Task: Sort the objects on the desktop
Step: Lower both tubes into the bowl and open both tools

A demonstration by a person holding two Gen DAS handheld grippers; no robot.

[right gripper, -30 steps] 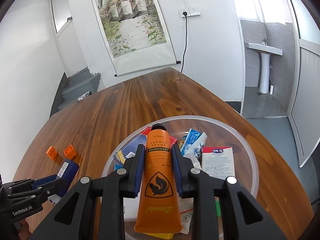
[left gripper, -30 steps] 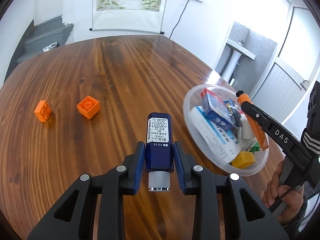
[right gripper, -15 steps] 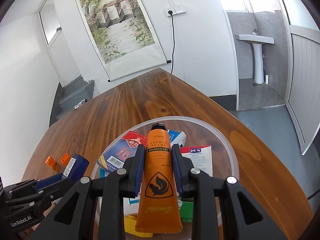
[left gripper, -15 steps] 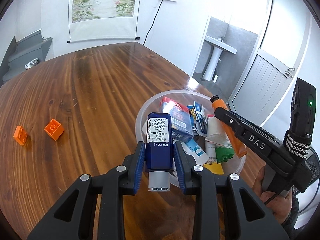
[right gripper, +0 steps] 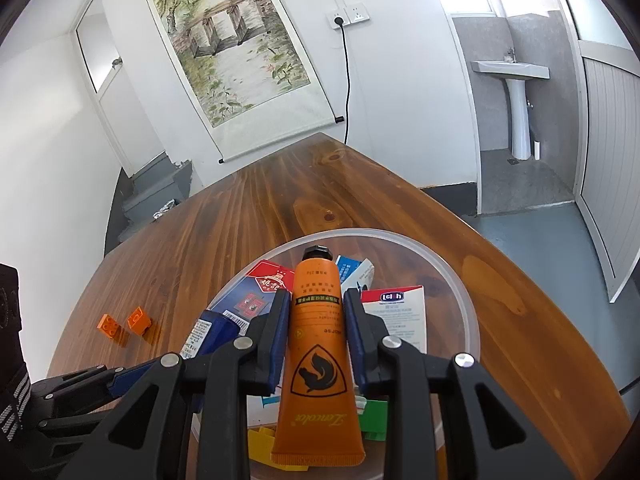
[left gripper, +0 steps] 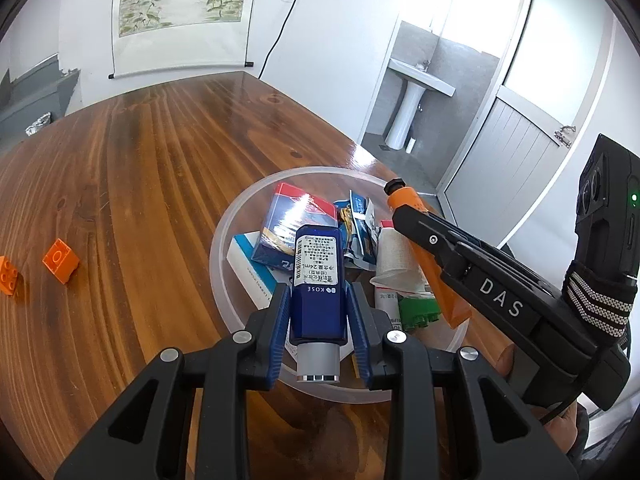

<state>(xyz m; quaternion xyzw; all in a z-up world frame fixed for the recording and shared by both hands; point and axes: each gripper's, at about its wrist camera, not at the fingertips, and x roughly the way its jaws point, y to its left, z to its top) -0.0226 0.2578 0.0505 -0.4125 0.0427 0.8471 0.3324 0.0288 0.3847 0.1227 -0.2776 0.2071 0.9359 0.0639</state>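
My left gripper [left gripper: 319,312] is shut on a dark blue bottle [left gripper: 318,280] with a silver cap, held over the near rim of a clear plastic bowl [left gripper: 224,224]. My right gripper [right gripper: 317,316] is shut on an orange tube [right gripper: 318,344] with a black cap, also above the bowl [right gripper: 460,280]. In the left wrist view the right gripper [left gripper: 404,216] reaches in from the right with the orange tube [left gripper: 406,196]. The blue bottle [right gripper: 208,330] shows at the lower left of the right wrist view. The bowl holds boxes, packets and bricks.
Two orange bricks [left gripper: 60,260] [left gripper: 8,274] lie on the wooden table [left gripper: 140,160] left of the bowl; they appear again [right gripper: 139,320] [right gripper: 109,326] in the right wrist view. A person's hand [left gripper: 560,436] grips the right tool. The table edge runs close behind the bowl on the right.
My left gripper has swung right with the blue bottle, from beside the bowl to over it. The orange bricks slid to the far left of its view. The right gripper barely shifted.
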